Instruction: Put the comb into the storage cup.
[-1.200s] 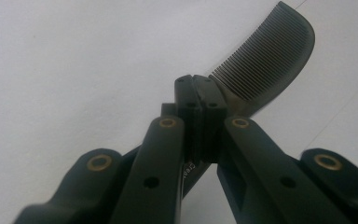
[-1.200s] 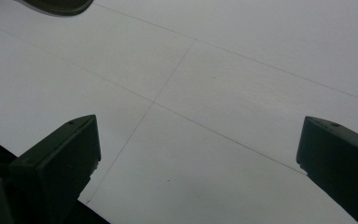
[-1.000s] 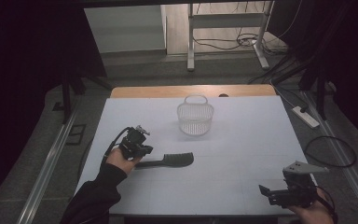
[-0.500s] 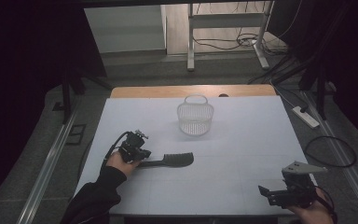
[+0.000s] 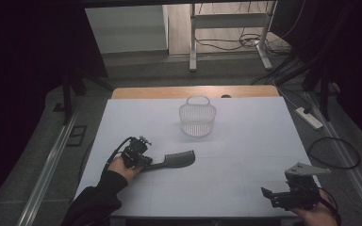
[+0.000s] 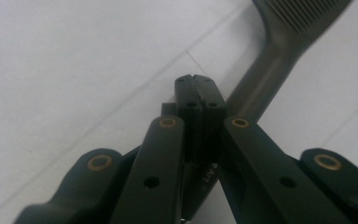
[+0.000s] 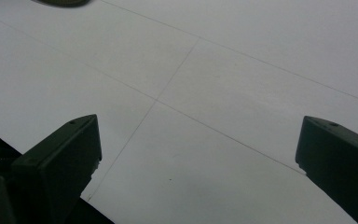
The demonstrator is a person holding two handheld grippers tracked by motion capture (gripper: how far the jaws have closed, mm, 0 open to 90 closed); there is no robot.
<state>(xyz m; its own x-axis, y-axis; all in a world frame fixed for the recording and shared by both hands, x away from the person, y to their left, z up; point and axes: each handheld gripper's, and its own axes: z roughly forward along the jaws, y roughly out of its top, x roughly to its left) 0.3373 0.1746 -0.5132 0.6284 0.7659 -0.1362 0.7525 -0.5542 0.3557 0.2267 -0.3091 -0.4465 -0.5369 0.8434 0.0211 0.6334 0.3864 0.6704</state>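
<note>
While the left forearm, in a dark sleeve, enters from the bottom left of the high view and angles up and to the right across the white table, the left hand holds the left gripper low at the table's left side, pointing right. Its jaws, seen in the left gripper view, are pressed together at their tips; the grey handle of a dark comb passes just behind and beneath them on a diagonal, and whether the jaws actually pinch that handle or merely lie over it cannot be told. Seen from above, the comb lies flat on the table, its handle end at the left gripper and its toothed head pointing right. Farther back, near the table's centre line and well apart from the comb, stands an upright pale mesh basket with a hoop handle. At the bottom right corner of the high view, the right hand holds the right gripper near the table's front edge, pointing left, with a grey three-cornered plate on top. Its jaws stand wide apart in the right gripper view, with bare white table between them.
</note>
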